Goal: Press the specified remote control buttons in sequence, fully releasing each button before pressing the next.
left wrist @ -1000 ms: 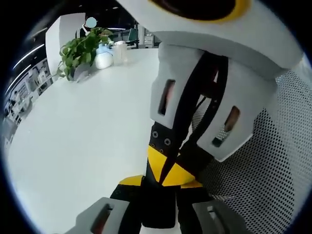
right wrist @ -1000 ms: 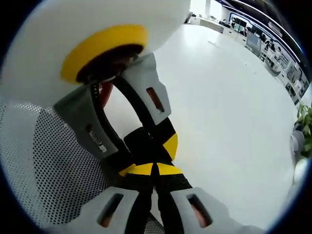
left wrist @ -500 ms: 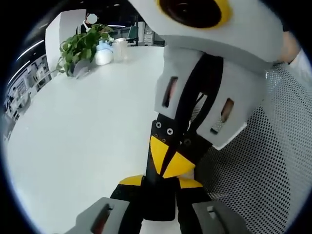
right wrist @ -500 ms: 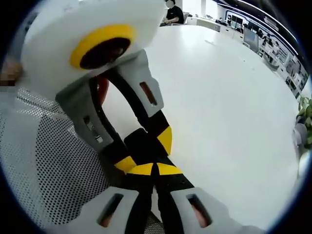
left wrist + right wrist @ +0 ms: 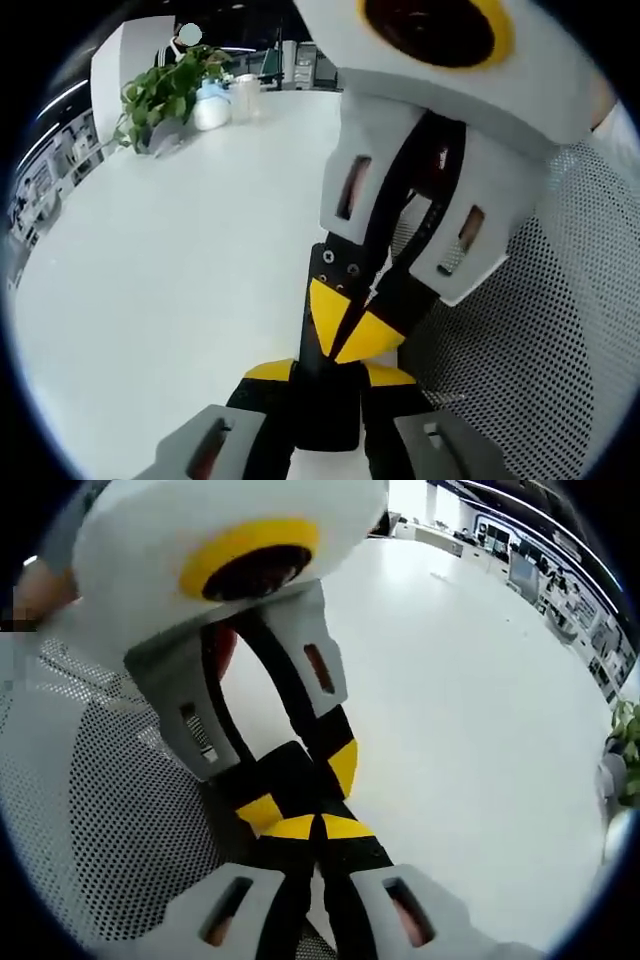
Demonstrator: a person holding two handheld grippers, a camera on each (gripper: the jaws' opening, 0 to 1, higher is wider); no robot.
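1. A broad white table [image 5: 170, 260] with a smooth, matte top is seen across the left and centre of the left gripper view; in the right gripper view the same table [image 5: 480, 720] spreads over the right half.
2. A perforated mesh surface [image 5: 520, 360], white with fine dark holes, is seen at the right and lower right of the left gripper view, and at the left and lower left of the right gripper view [image 5: 90, 820].
3. In the left gripper view, the right gripper [image 5: 345, 330] is seen descending from the upper right, its grey shells and black, yellow-tipped jaws blocking much of the table; its tips are brought together just above the view's own tips.
4. In the right gripper view, the left gripper [image 5: 300, 795] is seen coming from the upper left in the same way, its tips together and meeting the view's own tips at lower centre.
5. Both pairs of jaws are closed, with nothing seen held between them.
6. A leafy green plant [image 5: 165, 95] and pale rounded containers [image 5: 215, 105] are shown at the upper left of the left gripper view; leaves [image 5: 625, 750] are glimpsed at the right edge of the right gripper view.
7. An office background [image 5: 540, 560] is seen at the upper right of the right gripper view.
8. The place of the remote control cannot be told.
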